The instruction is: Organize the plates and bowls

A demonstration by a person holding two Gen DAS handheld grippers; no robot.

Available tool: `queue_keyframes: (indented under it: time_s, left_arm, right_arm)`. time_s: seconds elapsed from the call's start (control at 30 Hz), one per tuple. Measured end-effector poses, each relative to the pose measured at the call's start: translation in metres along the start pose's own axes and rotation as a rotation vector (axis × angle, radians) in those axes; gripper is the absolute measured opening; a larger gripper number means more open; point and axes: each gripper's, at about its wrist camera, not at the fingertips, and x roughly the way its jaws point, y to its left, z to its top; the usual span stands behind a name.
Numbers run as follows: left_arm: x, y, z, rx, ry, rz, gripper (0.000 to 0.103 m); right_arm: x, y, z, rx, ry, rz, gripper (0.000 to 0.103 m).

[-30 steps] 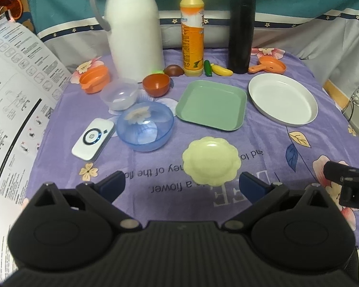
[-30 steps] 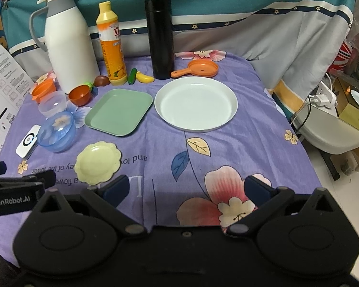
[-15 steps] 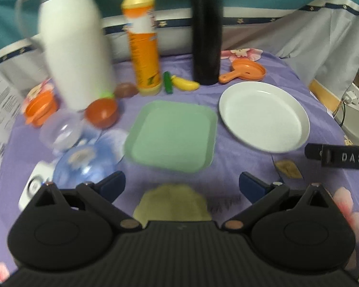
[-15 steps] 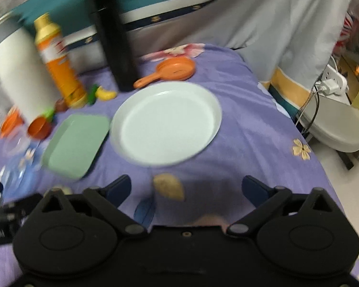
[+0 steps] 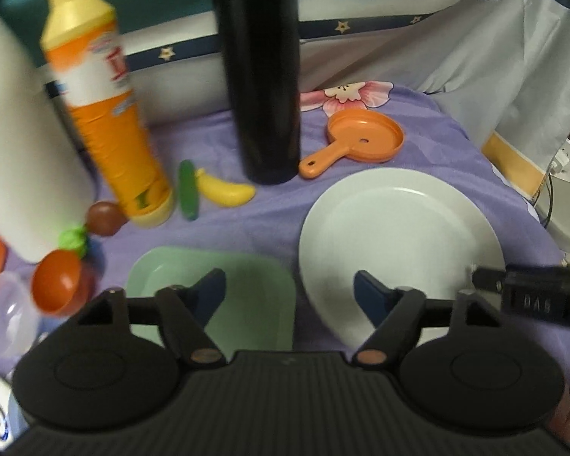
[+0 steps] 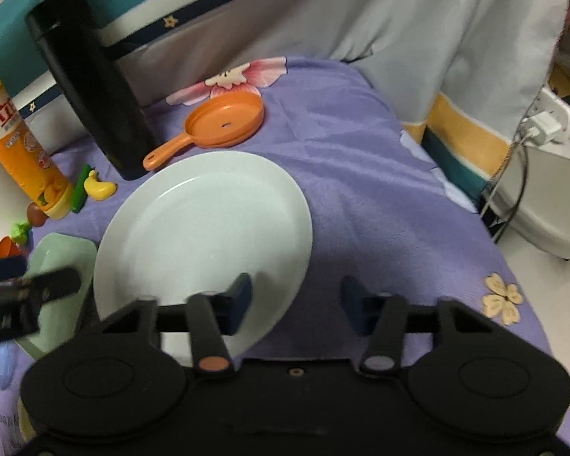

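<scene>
A round white plate (image 5: 399,243) lies on the purple cloth, with a square green plate (image 5: 243,288) just left of it. My left gripper (image 5: 290,296) hangs low over the gap between them, one finger above each plate. Its jaws are closing and the pads touch nothing. My right gripper (image 6: 296,304) straddles the near right rim of the white plate (image 6: 201,235), left finger over the plate, right finger over cloth. Its jaws are closing too, with the rim between them and no pad pressing. An orange bowl (image 5: 57,281) and a clear bowl (image 5: 3,319) sit at the far left.
Behind the plates stand a black flask (image 5: 262,76), an orange bottle (image 5: 106,114) and a white jug (image 5: 19,152). An orange toy pan (image 5: 364,136), a toy banana (image 5: 224,190) and a toy cucumber (image 5: 188,190) lie near them. The table's right edge (image 6: 475,209) drops toward the floor.
Both grippers have come forward and down over the plates, and both pairs of jaws have narrowed. The yellow flower plate and blue bowl have slipped out of view.
</scene>
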Motion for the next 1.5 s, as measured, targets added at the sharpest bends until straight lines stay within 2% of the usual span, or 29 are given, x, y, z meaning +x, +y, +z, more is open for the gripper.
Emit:
queue_keyframes:
  time_s: [0.07,0.13,0.23,0.57,0.7,0.83,0.9,0.97,1.17,1.5]
  left_arm:
    - [0.011,-0.003,0.007,0.014,0.008,-0.003,0.063]
    - [0.021,-0.007,0.012,0.029,0.022,-0.011,0.055]
    - [0.028,-0.012,0.017,0.052,0.035,-0.023,0.048]
    - [0.046,-0.041,0.013,0.116,0.086,-0.068,0.047]
    - [0.044,-0.045,0.011,0.117,0.076,-0.071,0.036]
    - [0.039,-0.054,0.006,0.154,0.049,-0.023,0.035]
    - [0.036,-0.053,0.005,0.145,0.057,-0.010,0.028]
    - [0.030,-0.052,0.004,0.140,0.067,-0.004,0.023]
    - [-0.004,-0.043,-0.006,0.110,0.050,-0.004,0.023]
    - [-0.101,0.007,-0.043,0.008,-0.005,0.043,0.025]
  right_arm:
    - [0.005,0.000,0.000,0.002,0.002,-0.002,0.019]
    - [0.006,-0.002,-0.001,-0.010,-0.010,-0.008,0.014]
    - [0.006,-0.007,-0.003,-0.020,-0.013,-0.011,0.013]
    - [0.006,-0.035,-0.003,-0.015,-0.009,0.038,0.012]
    - [0.005,-0.035,-0.005,-0.008,-0.021,0.059,0.014]
    - [0.006,-0.028,-0.006,-0.015,-0.052,0.041,0.017]
    - [0.004,-0.025,-0.008,-0.008,-0.055,0.024,0.017]
    - [0.000,-0.024,-0.009,0.007,-0.049,0.017,0.017]
    - [-0.031,-0.017,-0.017,0.000,-0.056,0.017,0.017]
    - [-0.111,0.029,-0.048,-0.076,-0.086,0.103,0.017]
